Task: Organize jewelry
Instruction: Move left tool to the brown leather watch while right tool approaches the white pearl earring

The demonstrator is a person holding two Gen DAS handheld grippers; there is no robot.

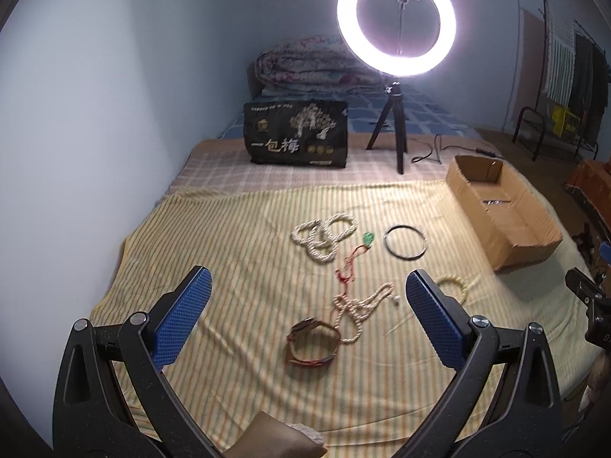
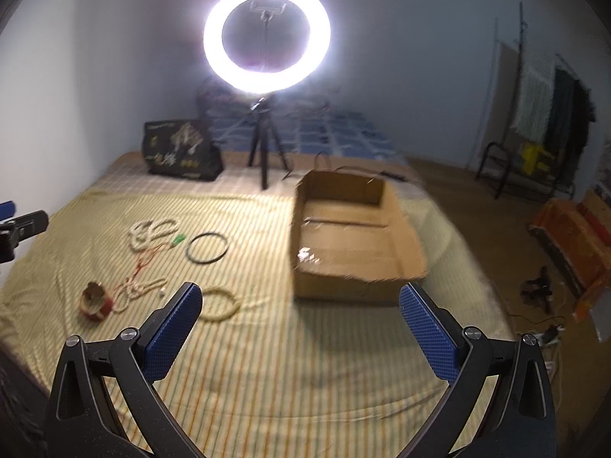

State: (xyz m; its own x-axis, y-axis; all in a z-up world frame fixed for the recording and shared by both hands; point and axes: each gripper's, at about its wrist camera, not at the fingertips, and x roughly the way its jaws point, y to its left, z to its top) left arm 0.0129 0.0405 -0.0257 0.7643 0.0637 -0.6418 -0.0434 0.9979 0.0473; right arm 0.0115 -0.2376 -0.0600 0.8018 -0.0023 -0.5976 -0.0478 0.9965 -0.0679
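Note:
Jewelry lies spread on a yellow striped cloth on a bed. There is a coiled white bead necklace, a red cord with a green pendant, a dark bangle, a loose cream bead strand, a brown leather bracelet and a pale bead bracelet. An open cardboard box holds one small shiny item. My left gripper is open and empty above the leather bracelet. My right gripper is open and empty in front of the box.
A lit ring light on a black tripod stands behind the cloth, beside a black printed bag. A folded quilt lies at the far end. A floor with a rack and clutter is to the right.

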